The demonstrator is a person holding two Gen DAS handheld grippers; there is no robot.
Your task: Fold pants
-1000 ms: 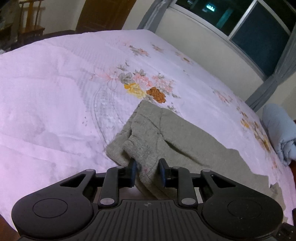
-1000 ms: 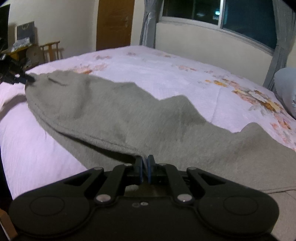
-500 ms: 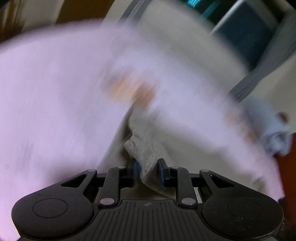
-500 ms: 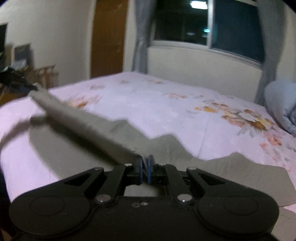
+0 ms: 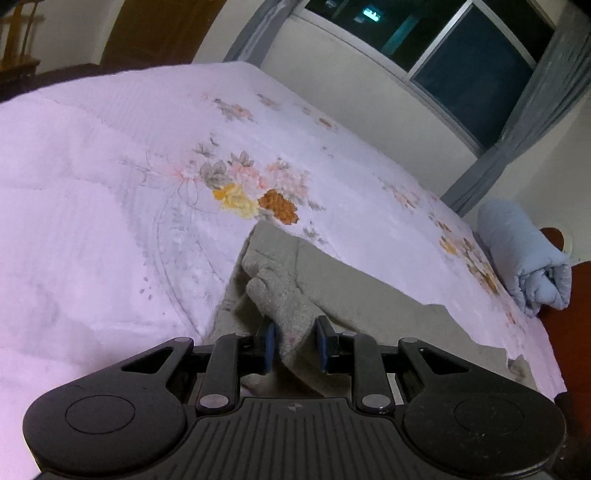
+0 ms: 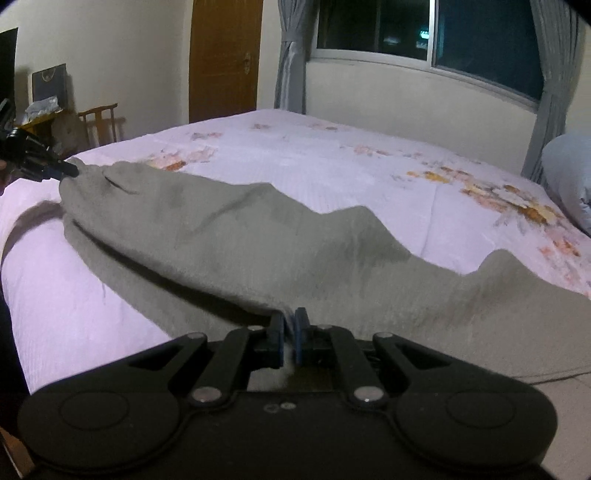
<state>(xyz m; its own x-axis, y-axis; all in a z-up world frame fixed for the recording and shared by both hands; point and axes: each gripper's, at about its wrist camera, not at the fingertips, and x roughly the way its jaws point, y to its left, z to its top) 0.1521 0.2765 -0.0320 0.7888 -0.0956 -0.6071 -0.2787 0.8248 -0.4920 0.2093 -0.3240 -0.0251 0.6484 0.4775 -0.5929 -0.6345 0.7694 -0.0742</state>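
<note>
Grey-green fleece pants [image 6: 280, 251] lie stretched along the near side of the bed. My right gripper [image 6: 290, 332] is shut on the pants' near edge. My left gripper [image 5: 294, 345] is shut on a thick bunched end of the pants [image 5: 284, 302] and holds it a little above the sheet. In the right wrist view the left gripper [image 6: 55, 170] shows at far left, pinching the far end of the pants. The cloth between both grippers is raised, with a shadowed fold under it.
The bed has a pink floral sheet [image 5: 110, 184]. A rolled light-blue blanket [image 5: 524, 266] lies at the bed's right end, also in the right wrist view [image 6: 569, 177]. A wooden chair [image 6: 99, 122] and a door [image 6: 225, 55] stand beyond the bed, and a window [image 6: 424, 29] on the far wall.
Both grippers lifted and swung the pants, stretching them taut half a second ago, then lowered them. Now the cloth rests spread along the bed again. Both grips held throughout.
</note>
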